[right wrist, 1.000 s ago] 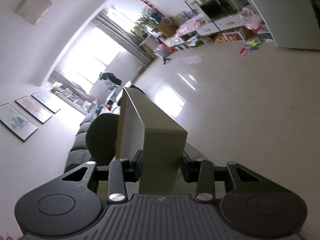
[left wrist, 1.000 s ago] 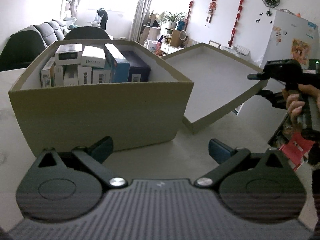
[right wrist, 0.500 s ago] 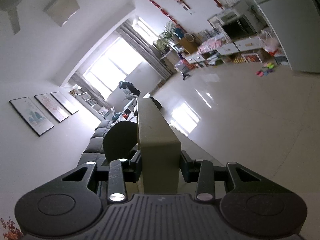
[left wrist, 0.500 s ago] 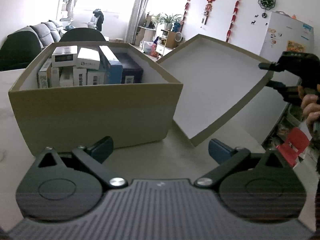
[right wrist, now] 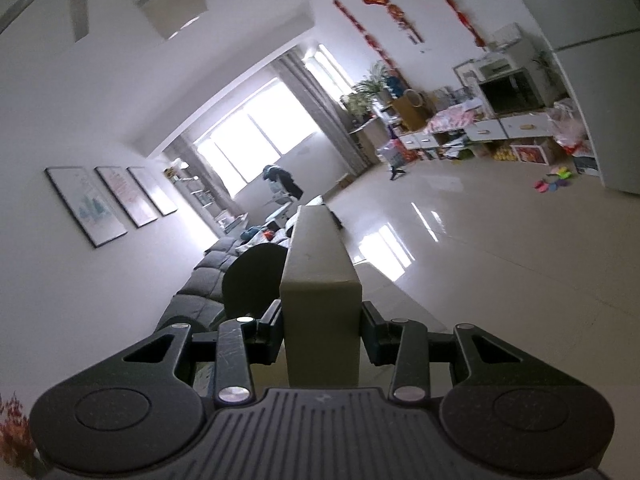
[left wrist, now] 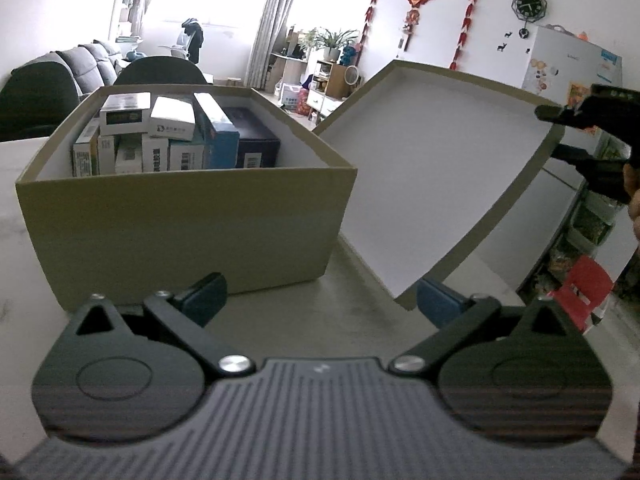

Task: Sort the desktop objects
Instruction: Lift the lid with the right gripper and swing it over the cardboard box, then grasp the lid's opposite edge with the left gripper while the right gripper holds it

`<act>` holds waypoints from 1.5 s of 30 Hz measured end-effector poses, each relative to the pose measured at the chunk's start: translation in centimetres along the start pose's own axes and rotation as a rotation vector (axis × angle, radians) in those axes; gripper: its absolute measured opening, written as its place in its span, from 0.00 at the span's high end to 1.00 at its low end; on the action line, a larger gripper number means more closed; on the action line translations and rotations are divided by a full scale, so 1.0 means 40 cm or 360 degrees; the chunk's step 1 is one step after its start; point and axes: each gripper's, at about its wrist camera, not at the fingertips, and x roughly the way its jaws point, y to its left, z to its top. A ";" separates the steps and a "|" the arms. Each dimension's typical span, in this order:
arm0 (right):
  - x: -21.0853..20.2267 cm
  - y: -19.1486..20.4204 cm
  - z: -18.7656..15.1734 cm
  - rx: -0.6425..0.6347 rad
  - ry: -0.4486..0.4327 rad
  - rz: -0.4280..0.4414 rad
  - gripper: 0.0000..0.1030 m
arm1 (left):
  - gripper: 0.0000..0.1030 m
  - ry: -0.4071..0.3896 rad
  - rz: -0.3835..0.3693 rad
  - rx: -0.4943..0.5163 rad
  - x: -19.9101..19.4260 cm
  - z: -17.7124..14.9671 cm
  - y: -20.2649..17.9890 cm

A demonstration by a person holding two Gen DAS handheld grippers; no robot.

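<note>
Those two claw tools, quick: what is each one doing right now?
Left gripper: jaws wide open, holding nothing.
Right gripper: jaws shut on the box lid, gripping its rim.

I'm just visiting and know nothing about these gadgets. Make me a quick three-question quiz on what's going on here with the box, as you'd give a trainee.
1. True or false: the cardboard box holds small packages.
2. Which gripper holds the lid? A) left gripper B) right gripper C) neither
3. Fill in: the lid is tilted, lifted at the gripped edge, and its ____ inside faces the left camera.

Key
1. True: several small packages stand inside.
2. B: its jaws clamp the lid's rim; the left jaws are spread and hold nothing.
3. white
</note>
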 end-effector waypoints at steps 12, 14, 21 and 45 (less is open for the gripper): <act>-0.047 0.086 -0.029 -0.0241 -0.0090 0.0032 0.58 | 0.00 -0.0017 0.0003 -0.0036 -0.010 0.006 0.018; -0.058 0.098 -0.034 -0.0293 -0.0109 0.0037 0.58 | 0.00 -0.0021 0.0001 -0.0043 -0.012 0.008 0.020; -0.086 0.142 -0.068 -0.0408 -0.0105 0.0100 0.58 | 0.00 -0.0039 -0.0011 -0.0063 -0.023 0.019 0.025; -0.121 0.327 -0.182 -0.0772 0.0093 0.0458 0.53 | 0.00 -0.0279 -0.0131 -0.0329 -0.137 0.137 0.111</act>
